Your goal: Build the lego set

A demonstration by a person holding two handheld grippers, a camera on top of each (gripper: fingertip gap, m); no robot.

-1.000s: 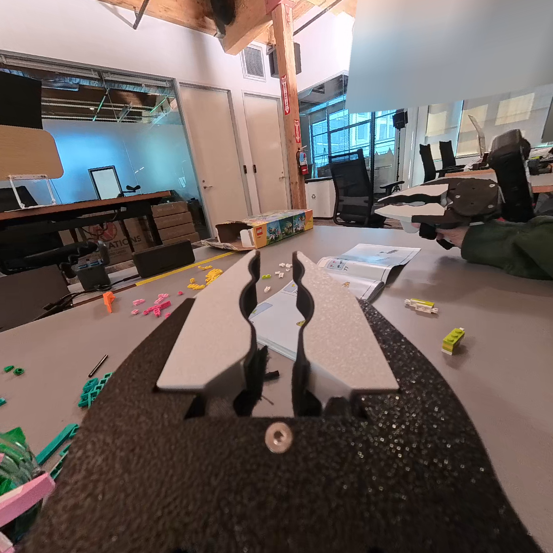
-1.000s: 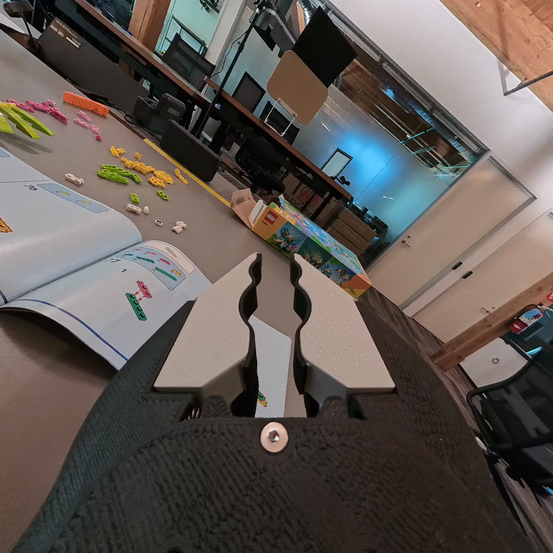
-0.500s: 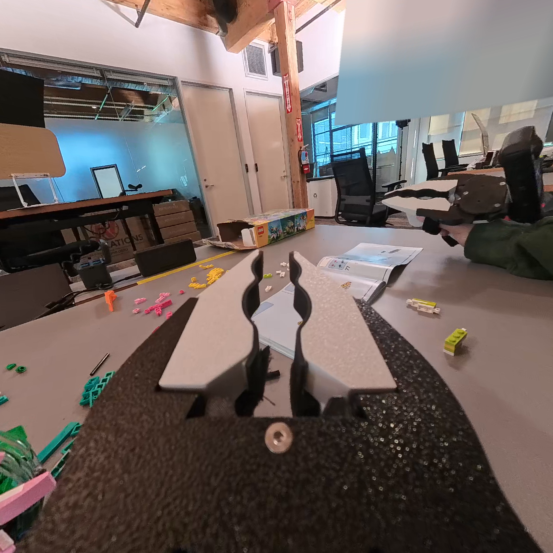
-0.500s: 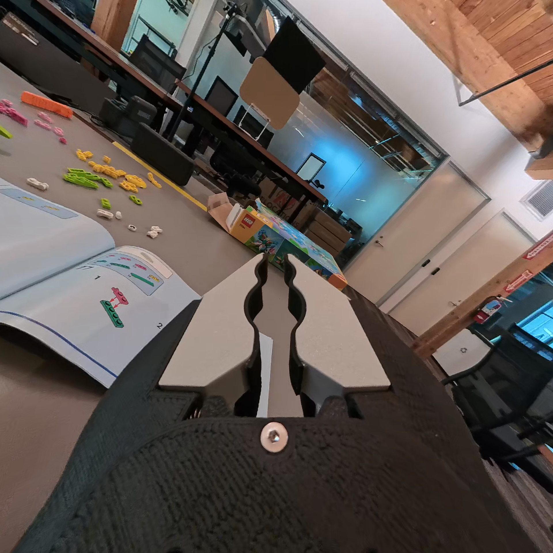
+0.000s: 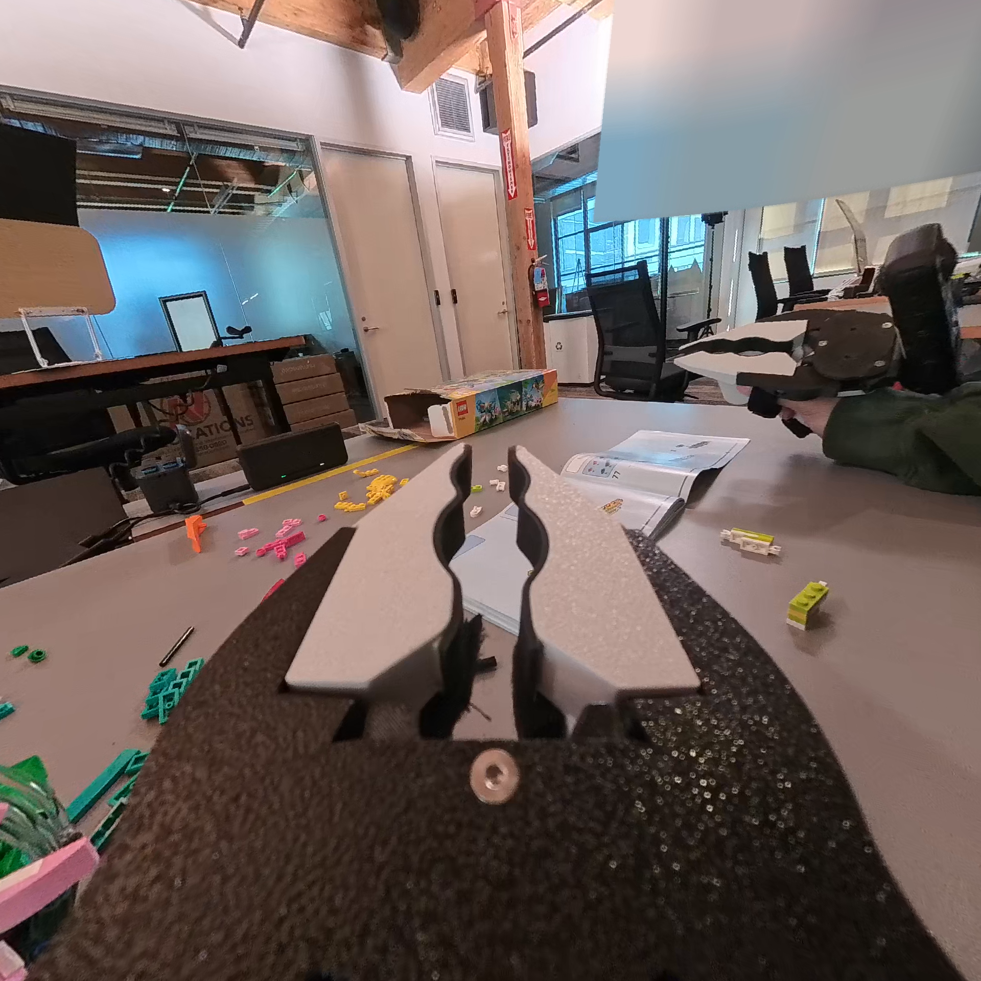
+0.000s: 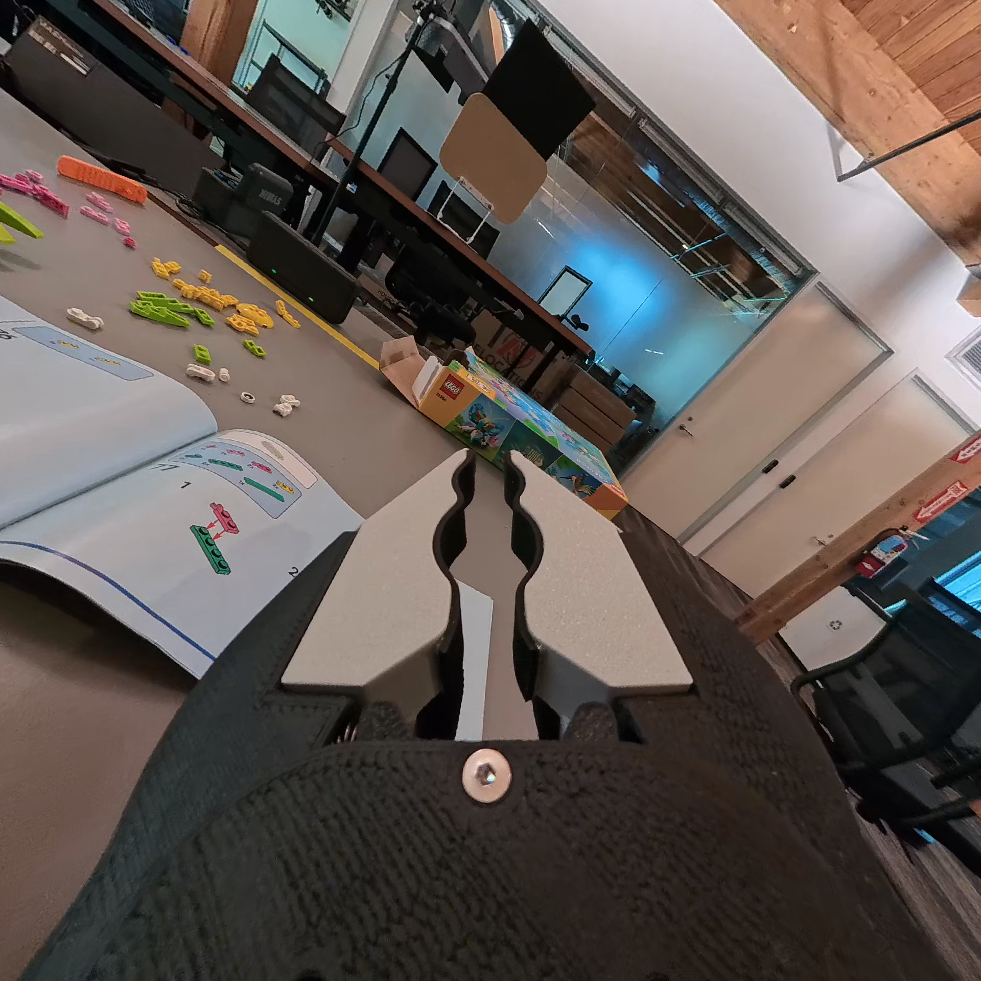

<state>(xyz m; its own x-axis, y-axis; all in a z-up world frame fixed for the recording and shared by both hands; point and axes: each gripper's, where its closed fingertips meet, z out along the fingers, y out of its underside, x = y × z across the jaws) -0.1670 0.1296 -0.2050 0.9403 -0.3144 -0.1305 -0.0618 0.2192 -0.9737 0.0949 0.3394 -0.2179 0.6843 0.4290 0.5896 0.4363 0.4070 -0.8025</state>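
Left claw (image 5: pixel 489 461) over half-hidden booklet (image 5: pixel 626 488)

A black box (image 5: pixel 292 462) sits at the table's (image 5: pixel 849 716) far left edge; an office chair (image 5: pixel 631 334) stands beyond.

The colourful cardboard box (image 5: pixel 499 398) lying on the grey desk (image 5: pixel 796 531) has a small red square logo & a tiny number on its yellow end. The open paper booklet (image 6: pixel 132 504) has printed page & step nos. Red signs w/ white letters (image 5: pixel 508 164) hang on the wooden post. The brown cardboard boxes (image 5: pixel 313 382) under the far desk have printed letters. I won't spell any of it out.
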